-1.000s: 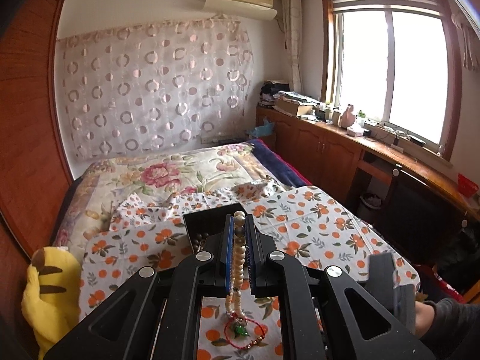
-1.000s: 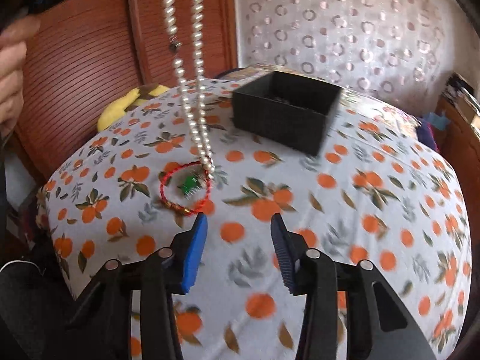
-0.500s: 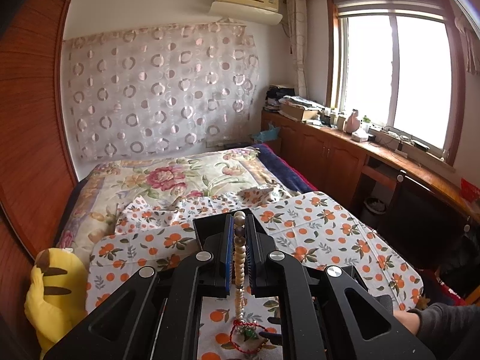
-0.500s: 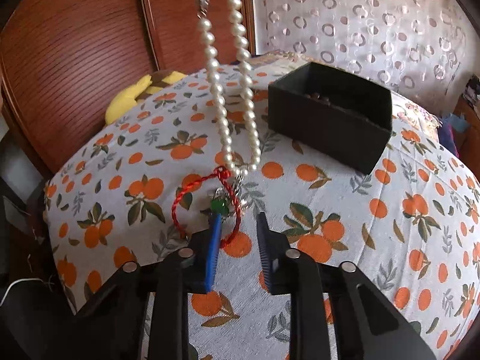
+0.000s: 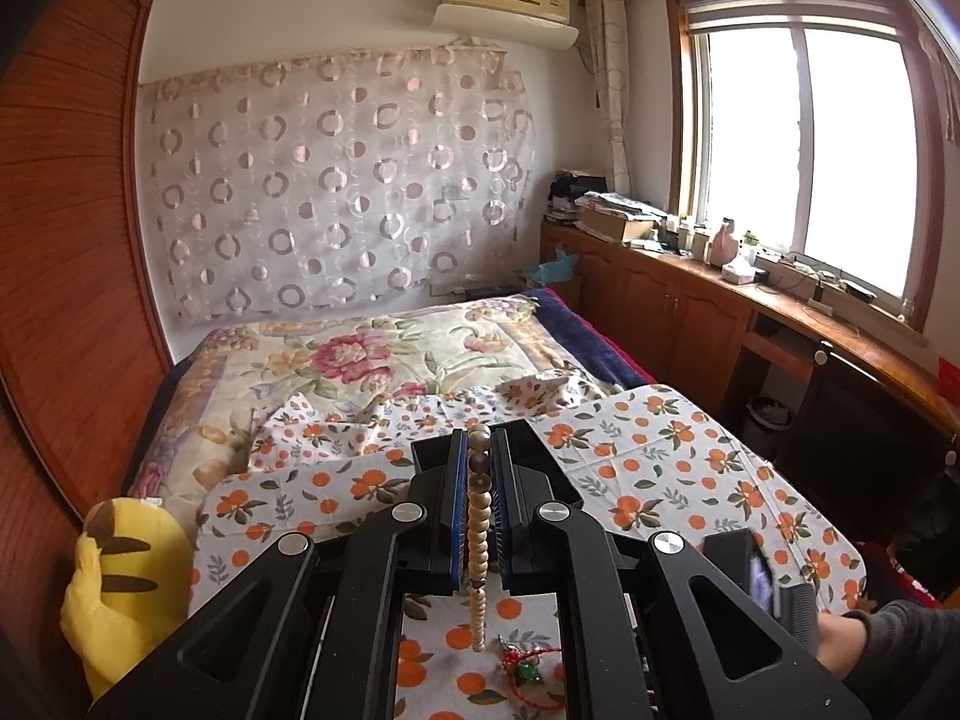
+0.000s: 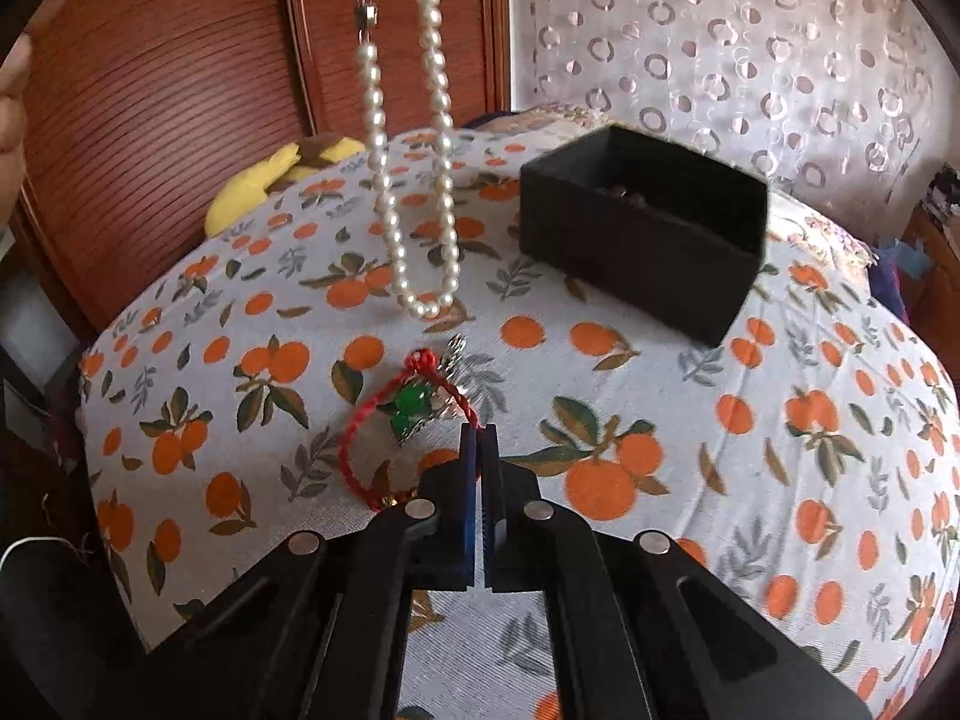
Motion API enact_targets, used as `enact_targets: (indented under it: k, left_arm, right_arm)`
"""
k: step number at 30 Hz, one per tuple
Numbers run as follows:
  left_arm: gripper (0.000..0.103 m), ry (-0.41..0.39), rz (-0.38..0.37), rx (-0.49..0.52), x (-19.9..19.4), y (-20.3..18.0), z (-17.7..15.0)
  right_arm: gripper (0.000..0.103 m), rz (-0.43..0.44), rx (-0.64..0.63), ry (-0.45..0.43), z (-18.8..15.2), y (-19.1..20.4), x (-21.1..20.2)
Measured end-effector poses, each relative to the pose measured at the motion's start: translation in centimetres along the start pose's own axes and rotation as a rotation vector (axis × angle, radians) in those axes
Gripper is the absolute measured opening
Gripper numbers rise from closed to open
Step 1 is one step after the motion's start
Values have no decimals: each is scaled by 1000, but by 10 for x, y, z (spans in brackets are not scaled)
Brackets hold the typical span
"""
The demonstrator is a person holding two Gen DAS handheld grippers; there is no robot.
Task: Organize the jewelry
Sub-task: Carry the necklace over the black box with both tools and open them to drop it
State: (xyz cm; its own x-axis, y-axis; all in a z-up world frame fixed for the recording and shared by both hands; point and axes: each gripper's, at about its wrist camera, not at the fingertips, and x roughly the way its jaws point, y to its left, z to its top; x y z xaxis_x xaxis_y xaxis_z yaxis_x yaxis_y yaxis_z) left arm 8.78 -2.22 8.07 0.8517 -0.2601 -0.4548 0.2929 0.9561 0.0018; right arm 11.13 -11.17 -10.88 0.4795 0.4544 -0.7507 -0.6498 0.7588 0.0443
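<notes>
My left gripper point(image 5: 478, 444) is shut on a pearl necklace point(image 5: 478, 516), which hangs down between the fingers. In the right wrist view the necklace point(image 6: 414, 192) dangles in a loop above the cloth. My right gripper point(image 6: 479, 429) is shut on the red cord bracelet point(image 6: 366, 420) with green beads, which lies on the orange-print cloth. The bracelet also shows in the left wrist view point(image 5: 531, 675). A black open box point(image 6: 642, 240) with some dark jewelry inside stands beyond the bracelet, to the right of the necklace.
The orange-print cloth point(image 6: 780, 420) covers a table beside a bed point(image 5: 360, 360). A yellow plush toy point(image 5: 120, 588) lies at the table's left edge. A wooden wardrobe point(image 6: 168, 90) stands behind. A cabinet point(image 5: 690, 312) runs under the window.
My left gripper rose, lifting the pearl necklace clear of the bracelet. My right gripper moved onto the red cord and closed from open to shut on it.
</notes>
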Motion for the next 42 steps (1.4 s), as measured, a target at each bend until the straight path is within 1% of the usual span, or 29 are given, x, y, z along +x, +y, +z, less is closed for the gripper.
enact_targets:
  k: [11,20,27,34,38,42]
  left_arm:
    - [7,-9,18,12,6,-1,8]
    - [7,-23,40,39,16,2,34]
    - [7,-27,52,57,24,-2,51]
    - [7,-38,71,75,35,-7,73]
    - [7,-39,70,76,43,-10,82]
    - [7,-39,70,74,49,-12,86]
  right_arm:
    - [1,-74,11,-105,16,-26,-45]
    - [1,-148,21,-167,47,-60,-63]
    - [1,-191,49,-192,69,-86,-62]
    - [1,-219,89,-197,89,-111,-49]
    - [1,-213,105,-189,96,-120,-38]
    - [1,-188,126,-183,99,-123,-28]
